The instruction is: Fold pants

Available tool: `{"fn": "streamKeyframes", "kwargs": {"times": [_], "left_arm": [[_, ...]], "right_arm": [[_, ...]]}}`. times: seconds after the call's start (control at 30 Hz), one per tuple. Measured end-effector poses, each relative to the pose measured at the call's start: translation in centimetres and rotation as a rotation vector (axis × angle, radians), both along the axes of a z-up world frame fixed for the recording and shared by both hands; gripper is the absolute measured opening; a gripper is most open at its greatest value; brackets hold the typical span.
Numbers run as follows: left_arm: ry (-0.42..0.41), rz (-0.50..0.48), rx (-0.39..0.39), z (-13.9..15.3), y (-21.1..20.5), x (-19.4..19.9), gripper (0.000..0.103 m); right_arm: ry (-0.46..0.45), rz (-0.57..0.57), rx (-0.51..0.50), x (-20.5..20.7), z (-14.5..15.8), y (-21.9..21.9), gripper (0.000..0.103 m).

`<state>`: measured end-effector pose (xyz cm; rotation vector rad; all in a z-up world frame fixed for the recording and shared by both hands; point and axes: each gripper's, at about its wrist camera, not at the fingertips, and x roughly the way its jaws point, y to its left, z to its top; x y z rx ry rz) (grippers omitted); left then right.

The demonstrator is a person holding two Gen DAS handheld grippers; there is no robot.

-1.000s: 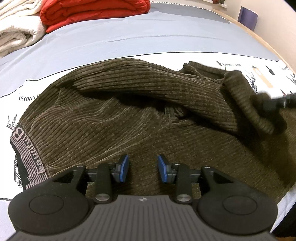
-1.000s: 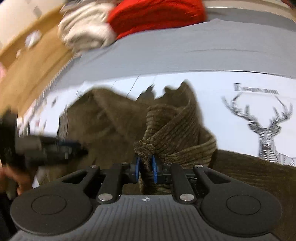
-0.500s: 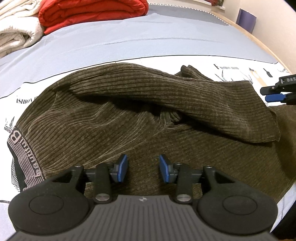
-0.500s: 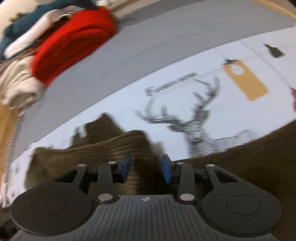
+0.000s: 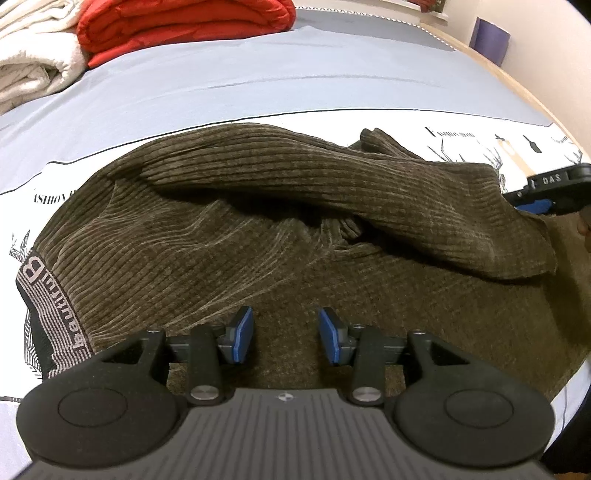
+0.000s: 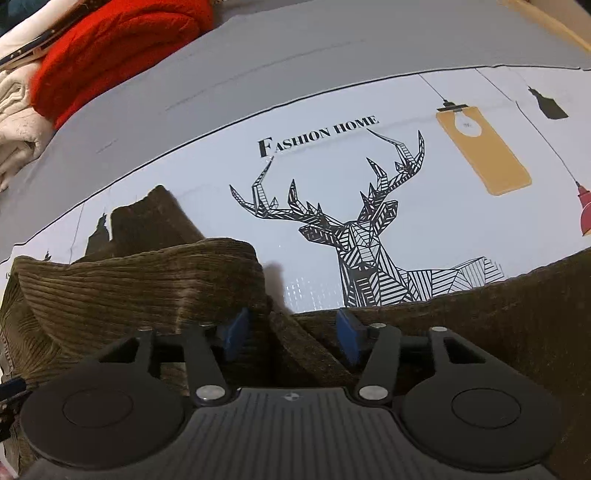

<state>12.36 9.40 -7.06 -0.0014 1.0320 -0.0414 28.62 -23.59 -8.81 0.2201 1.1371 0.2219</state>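
Dark olive corduroy pants (image 5: pixel 229 236) lie on the bed, with a lettered waistband (image 5: pixel 40 314) at the left and one leg folded back across the top (image 5: pixel 332 184). My left gripper (image 5: pixel 286 334) is open and empty, just above the cloth near its front edge. My right gripper (image 6: pixel 291 334) is open and empty over the folded leg end (image 6: pixel 147 284); it also shows in the left wrist view (image 5: pixel 546 195) at the right edge, beside the fold.
A white sheet with a printed deer (image 6: pixel 354 229) and lamps covers the bed, grey-blue (image 5: pixel 258 85) beyond. A red blanket (image 5: pixel 177 22) and cream towels (image 5: pixel 29 62) are stacked at the far left. A wooden bed edge (image 5: pixel 517 81) runs along the right.
My right gripper was shut on the leg end and carried it across. It has opened and let the leg down on the pants, then drawn back. My left gripper stayed open and still.
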Motion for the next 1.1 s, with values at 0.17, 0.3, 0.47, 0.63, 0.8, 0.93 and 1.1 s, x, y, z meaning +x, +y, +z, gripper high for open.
{"fn": "streamKeyframes", "kwargs": {"times": [0.17,0.3,0.47,0.63,0.8,0.93,1.1], "left_arm": [[0.003,0.013,-0.001,0.0,0.5,0.0,0.045],[0.004,0.019,-0.004,0.0,0.7,0.1,0.046],[0.003,0.004,-0.002,-0.1,0.3,0.3,0.047],[-0.001,0.001,-0.004,-0.1,0.0,0.4,0.048],[0.000,-0.011,-0.001,-0.2,-0.4,0.4,0.048],[0.007,-0.014,0.004,-0.3,-0.4,0.3,0.049],[0.008,-0.010,0.005,-0.4,-0.2,0.2,0.049]], "right_arm": [[-0.028,0.152,0.006,-0.2,0.9,1.5,0.038],[-0.038,0.229,-0.002,-0.5,1.8,1.4,0.032],[-0.008,0.161,0.299,-0.2,2.8,-2.6,0.030],[0.039,0.111,0.323,0.0,1.4,-4.8,0.023],[0.036,0.007,0.197,0.5,0.4,-6.7,0.024],[0.034,0.105,0.169,0.5,0.1,-4.7,0.024],[0.018,0.197,0.075,0.8,-0.1,-2.1,0.028]]}}
